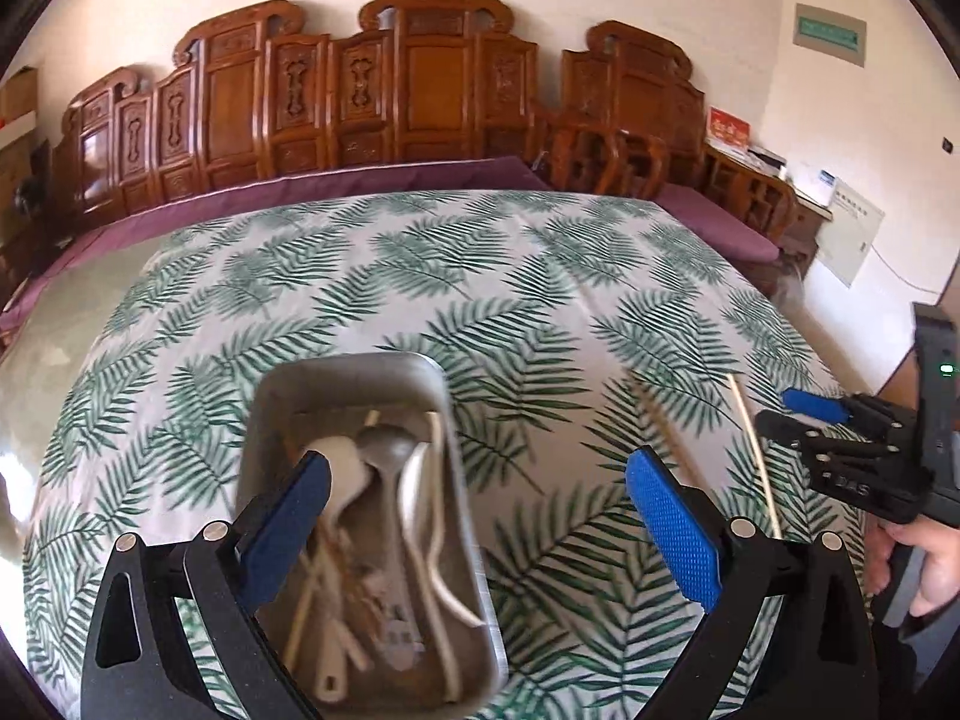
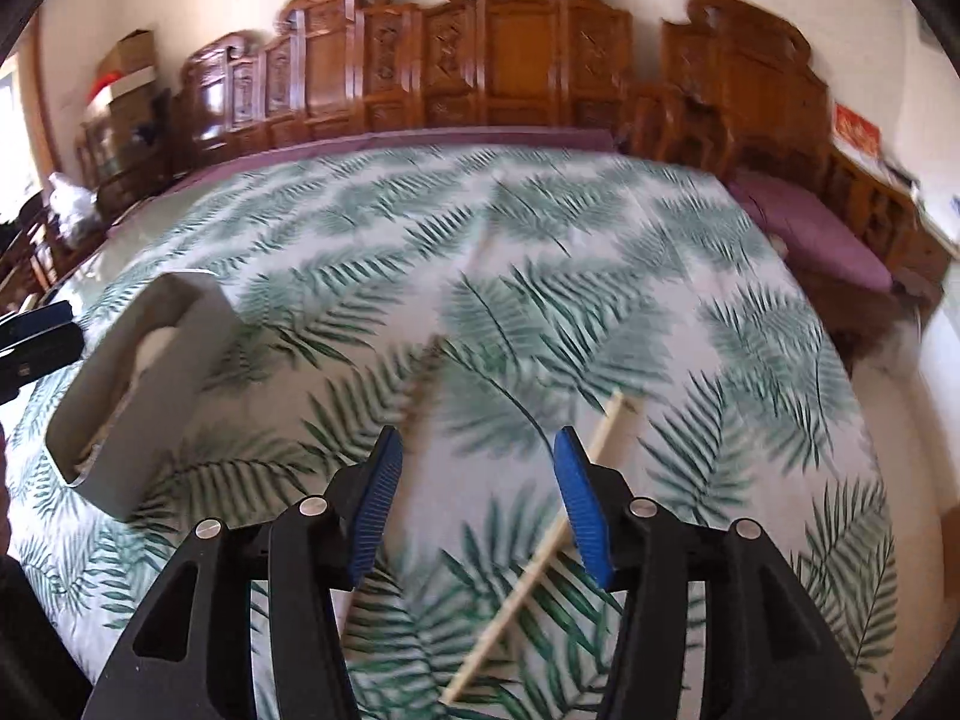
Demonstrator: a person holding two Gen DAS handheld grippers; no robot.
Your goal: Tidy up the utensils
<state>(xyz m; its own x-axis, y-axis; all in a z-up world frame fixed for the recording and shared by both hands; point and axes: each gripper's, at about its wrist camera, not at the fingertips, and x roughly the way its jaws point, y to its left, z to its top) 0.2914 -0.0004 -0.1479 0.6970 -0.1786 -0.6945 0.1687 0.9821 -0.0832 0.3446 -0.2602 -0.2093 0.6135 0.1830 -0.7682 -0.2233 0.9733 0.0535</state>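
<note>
A metal tray (image 1: 354,396) sits on the counter's leaf-print cloth (image 1: 480,276), holding a grey spoon (image 1: 384,450), white utensils and thin sticks jumbled together. The left gripper (image 1: 480,492) hangs over the tray's near end with its jaws spread wide and nothing between them. To the tray's right, two chopsticks lie on the cloth, a pale one (image 2: 540,546) and a darker one (image 2: 420,384). The right gripper (image 2: 474,498) hovers above them, jaws half open and empty, pale chopstick passing under its right finger.
</note>
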